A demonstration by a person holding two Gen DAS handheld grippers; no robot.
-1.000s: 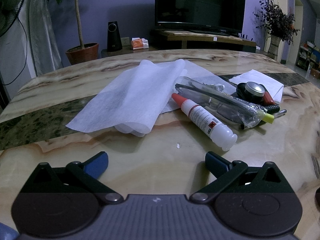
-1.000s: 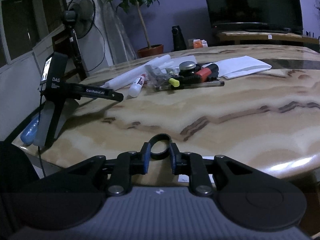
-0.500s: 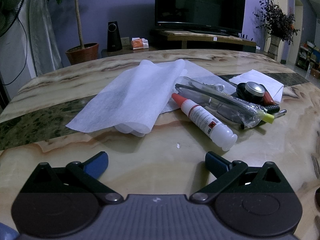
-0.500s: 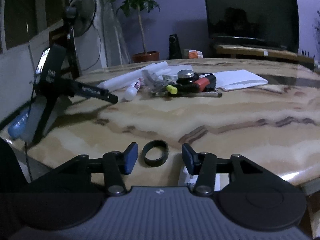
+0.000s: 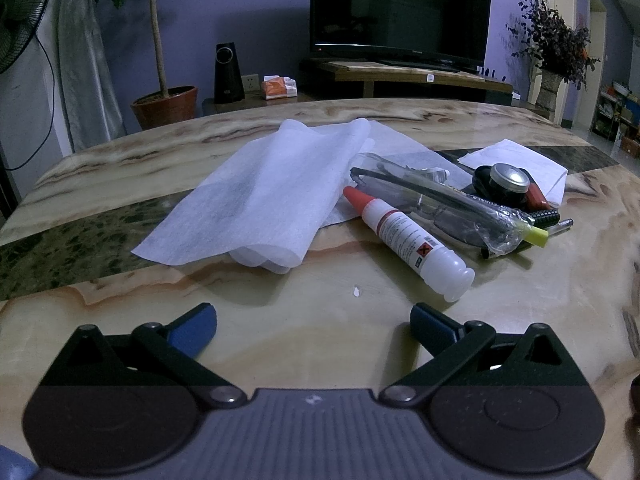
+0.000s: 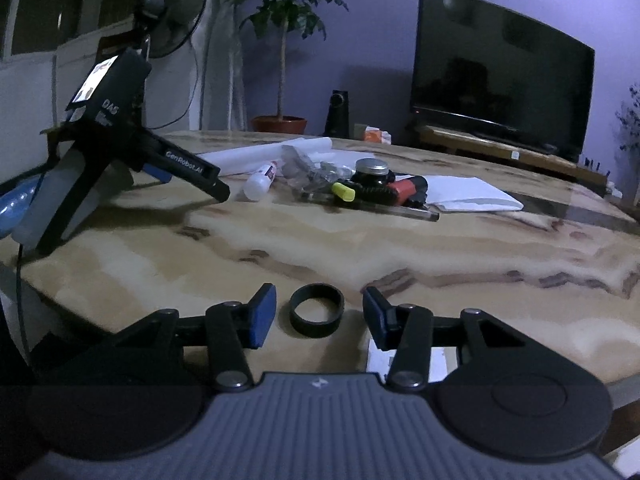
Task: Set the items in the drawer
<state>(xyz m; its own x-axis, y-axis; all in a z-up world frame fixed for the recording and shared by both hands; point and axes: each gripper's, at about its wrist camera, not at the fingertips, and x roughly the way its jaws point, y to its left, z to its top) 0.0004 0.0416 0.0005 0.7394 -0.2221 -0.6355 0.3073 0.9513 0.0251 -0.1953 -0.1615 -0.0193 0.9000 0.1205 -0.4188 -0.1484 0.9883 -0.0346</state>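
Observation:
A black ring lies flat on the marble table, near its front edge. My right gripper straddles the ring; its jaws are closing, and both blue pads stand clear of it. Further back lies a pile: a white glue bottle with a red cap, bagged glasses, a round tin, a yellow highlighter and a pen. My left gripper rests open before the pile with nothing between its fingers; it also shows at the left of the right wrist view. No drawer is in view.
A crumpled white cloth lies left of the pile and a folded white sheet behind it. Beyond the table stand a television, a potted tree, a speaker and a fan. A white slip shows under my right finger.
My right gripper has let go of the black ring, which now lies on the table between its jaws. The gripper rolled and sank a little. The left gripper has not moved.

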